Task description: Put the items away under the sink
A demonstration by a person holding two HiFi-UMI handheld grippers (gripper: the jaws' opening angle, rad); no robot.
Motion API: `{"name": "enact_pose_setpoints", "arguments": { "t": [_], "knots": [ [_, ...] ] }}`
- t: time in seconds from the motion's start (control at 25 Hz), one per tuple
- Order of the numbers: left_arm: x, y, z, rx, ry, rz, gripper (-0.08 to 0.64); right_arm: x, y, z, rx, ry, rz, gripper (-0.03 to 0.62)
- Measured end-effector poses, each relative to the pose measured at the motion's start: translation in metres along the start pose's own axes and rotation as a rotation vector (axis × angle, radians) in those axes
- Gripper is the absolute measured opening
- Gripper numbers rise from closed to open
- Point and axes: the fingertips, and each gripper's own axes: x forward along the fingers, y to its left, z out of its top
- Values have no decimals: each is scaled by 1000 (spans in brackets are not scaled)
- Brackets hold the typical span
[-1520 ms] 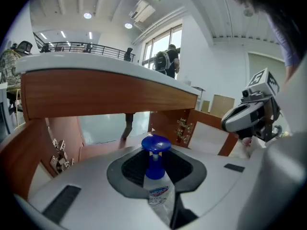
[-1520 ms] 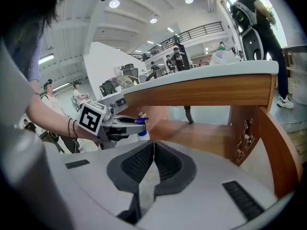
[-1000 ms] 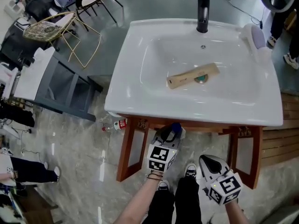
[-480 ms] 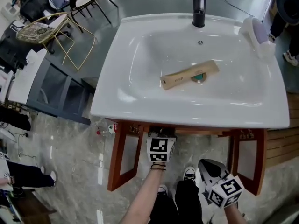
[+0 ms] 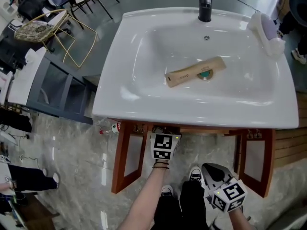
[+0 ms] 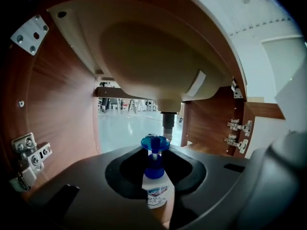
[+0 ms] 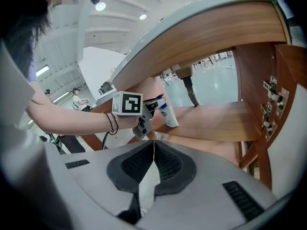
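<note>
My left gripper (image 6: pixel 155 195) is shut on a white bottle (image 6: pixel 154 188) with a blue cap (image 6: pixel 155 144), held upright inside the open cabinet under the sink (image 5: pixel 144 107). The basin's underside and drain pipe (image 6: pixel 167 119) are just beyond it. From the right gripper view, the same bottle (image 7: pixel 168 113) hangs over the wooden shelf (image 7: pixel 216 119). In the head view only the left marker cube (image 5: pixel 163 146) shows below the sink rim. My right gripper (image 7: pixel 153 152) is shut with nothing in it, low beside the person's legs (image 5: pixel 215 172). A tan tube (image 5: pixel 194 72) lies in the basin.
Cabinet doors stand open at left (image 5: pixel 130 158) and right (image 5: pixel 255 158), with hinges (image 6: pixel 238 128) on the side walls. A small bottle (image 5: pixel 110 129) lies on the floor left of the cabinet. A black faucet (image 5: pixel 205 4) and a white-purple item (image 5: pixel 266 28) sit on the sink.
The left gripper has pushed forward under the sink rim, so the bottle's blue cap no longer shows from above. The right gripper has sunk a little.
</note>
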Motion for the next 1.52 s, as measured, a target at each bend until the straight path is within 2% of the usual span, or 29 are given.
{"name": "enact_pose_setpoints", "arguments": {
  "t": [0.2, 0.44, 0.48, 0.52, 0.68, 0.88, 1.04, 1.16, 1.36, 1.52],
  "knots": [
    [0, -1, -2, -7, 10, -19, 91, 0, 6, -2, 29, 12, 13, 18],
    [-9, -8, -4, -2, 11, -61, 112, 4, 24, -5, 7, 39, 44, 18],
    [-9, -10, -3, -2, 6, -77, 229, 5, 25, -6, 4, 43, 50, 18],
    [-9, -13, -2, 0, 4, -90, 314, 6, 26, -7, 1, 46, 55, 18],
    [-14, -13, 1, 9, 20, -95, 314, 6, 26, -6, 1, 50, 52, 18],
    [-33, -6, -3, -56, 36, -51, 314, 0, 32, -4, 0, 62, 57, 18],
    [-54, -16, -7, -80, 58, -57, 314, -8, 39, 3, -4, 75, 53, 18],
    [-74, -21, -10, -79, 83, -61, 313, -16, 51, 15, -46, 69, 68, 18],
    [-110, -30, -12, -124, 130, -77, 313, -36, 73, 42, -110, 63, 69, 18],
    [-140, -35, 4, -166, 132, -106, 310, -45, 91, 61, -132, 35, 73, 18]
  ]
}}
